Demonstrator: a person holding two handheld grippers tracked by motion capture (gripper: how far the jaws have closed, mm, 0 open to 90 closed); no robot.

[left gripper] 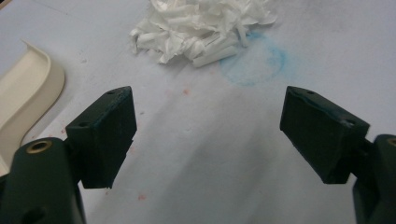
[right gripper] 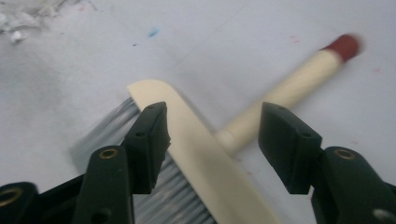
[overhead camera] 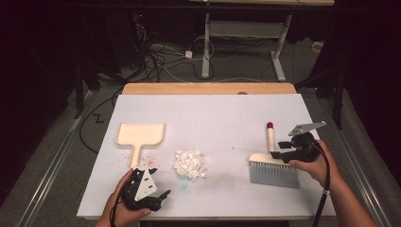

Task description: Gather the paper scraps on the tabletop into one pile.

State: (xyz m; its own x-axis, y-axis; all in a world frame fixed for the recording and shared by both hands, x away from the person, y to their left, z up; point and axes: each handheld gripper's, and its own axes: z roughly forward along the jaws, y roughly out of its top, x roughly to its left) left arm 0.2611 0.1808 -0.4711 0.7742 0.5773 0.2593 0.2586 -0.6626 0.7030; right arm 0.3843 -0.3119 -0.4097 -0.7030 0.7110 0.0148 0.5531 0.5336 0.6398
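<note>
Overhead first: right hand-held gripper sits at the brush, just above its cream back where the round handle with the red cap joins; grey bristles fan toward the person. Left hand-held gripper rests low at the near edge of the desk, close below the cream dustpan handle. Heap of white paper scraps lies between dustpan and brush, apart from both. Desk top is matte white, smudged with pink and blue specks.

Left gripper view: jaws spread wide, nothing between them, bare desk under them. Paper scraps lie ahead, crumpled and curled, beside a faint blue chalky ring. Curved smooth rim of the dustpan shows at left.

Right gripper view: jaws released, standing apart over the brush. Its cream back runs diagonally between them, close to the left pad; I cannot tell whether they touch. Handle is blurred.
</note>
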